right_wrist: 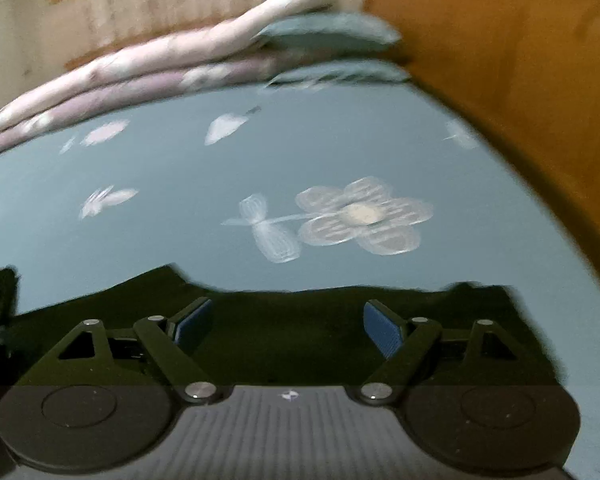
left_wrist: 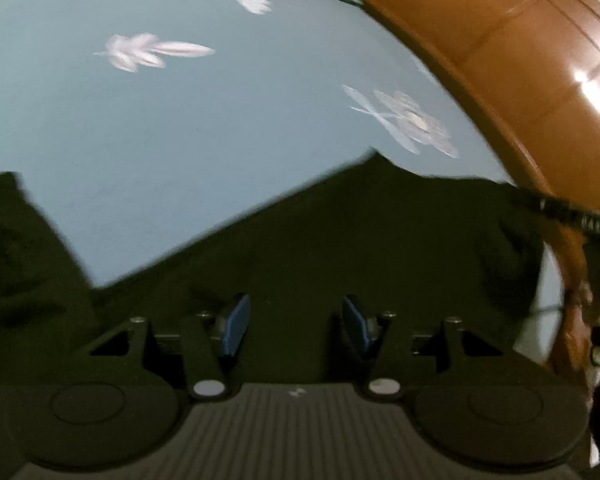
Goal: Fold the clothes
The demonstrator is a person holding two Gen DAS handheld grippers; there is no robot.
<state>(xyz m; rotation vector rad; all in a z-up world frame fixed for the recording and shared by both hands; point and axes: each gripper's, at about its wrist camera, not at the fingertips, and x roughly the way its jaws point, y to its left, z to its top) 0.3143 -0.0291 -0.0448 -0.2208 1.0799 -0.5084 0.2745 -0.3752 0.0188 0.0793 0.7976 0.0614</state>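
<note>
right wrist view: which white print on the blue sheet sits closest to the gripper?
The big five-petal flower with a stem and bow-like leaves, just past the dark garment. The other prints are small, feather-like and lie farther left or back.

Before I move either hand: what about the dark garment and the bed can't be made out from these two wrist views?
- Dark garment: type and folds unreadable, too dark in both views.
- Its near part: hidden under the left tongs and right tongs.
- Stacked bedding: motion-blurred.
- Wooden bed frame: cut off by the edge.
</note>
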